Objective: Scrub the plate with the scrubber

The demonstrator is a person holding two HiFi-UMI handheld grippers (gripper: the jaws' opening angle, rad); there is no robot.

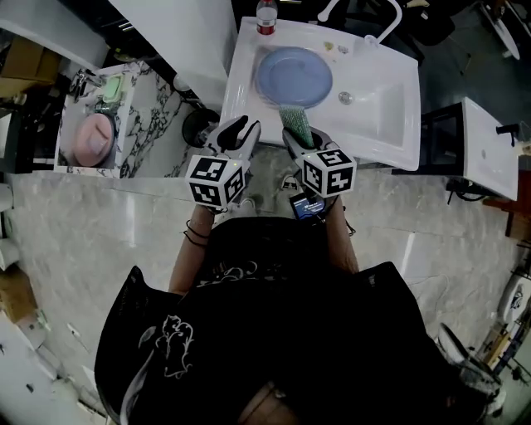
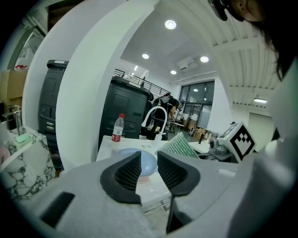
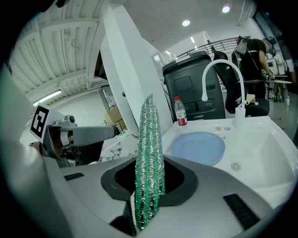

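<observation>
Clamping scrubber [image 3: 150,139], right gripper [image 3: 149,188]; red-labelled bottle [image 3: 180,112]

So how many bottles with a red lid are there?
1. The bottle stands at the back edge of the sink, behind the blue plate. Others may be hidden.

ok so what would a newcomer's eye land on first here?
The glittery green scrubber, clamped upright in the right gripper at the near edge of the white sink. Beyond it a blue plate lies in the basin, left of the drain. The left gripper is alongside, open and empty.
</observation>
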